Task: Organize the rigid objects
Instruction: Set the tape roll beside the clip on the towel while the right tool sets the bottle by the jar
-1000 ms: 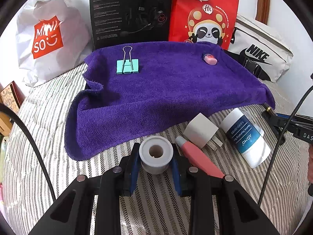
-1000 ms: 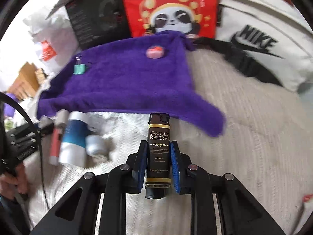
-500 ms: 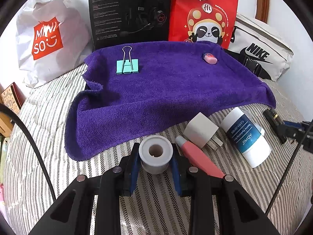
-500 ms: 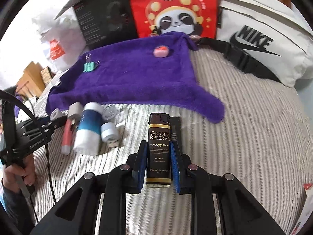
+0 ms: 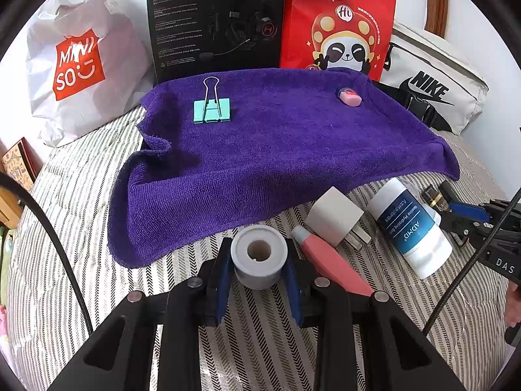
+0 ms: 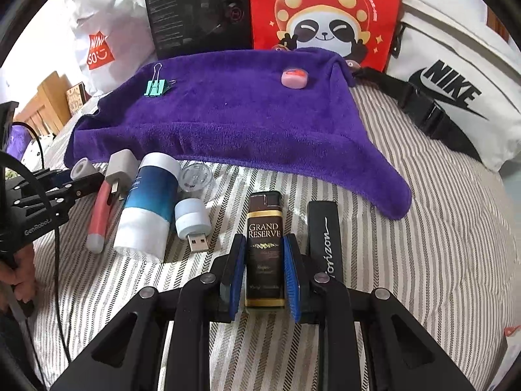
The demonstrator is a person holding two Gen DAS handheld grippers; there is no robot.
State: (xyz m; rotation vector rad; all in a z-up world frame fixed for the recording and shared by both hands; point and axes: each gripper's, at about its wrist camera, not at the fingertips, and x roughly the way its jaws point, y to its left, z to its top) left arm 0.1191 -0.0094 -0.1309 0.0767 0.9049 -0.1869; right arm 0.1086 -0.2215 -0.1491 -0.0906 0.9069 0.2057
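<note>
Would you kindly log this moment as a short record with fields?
surface: striped bedding
left gripper: shut on grey roll
right gripper: shut on Grand Reserve lighter
on purple towel: teal binder clip, pink eraser
beside lighter: black Horizon case

My left gripper [image 5: 259,277] and right gripper [image 6: 264,273] are black angular frames with blue finger pads, silver screws, black cables; white lettering, perhaps "GenRobot".
</note>
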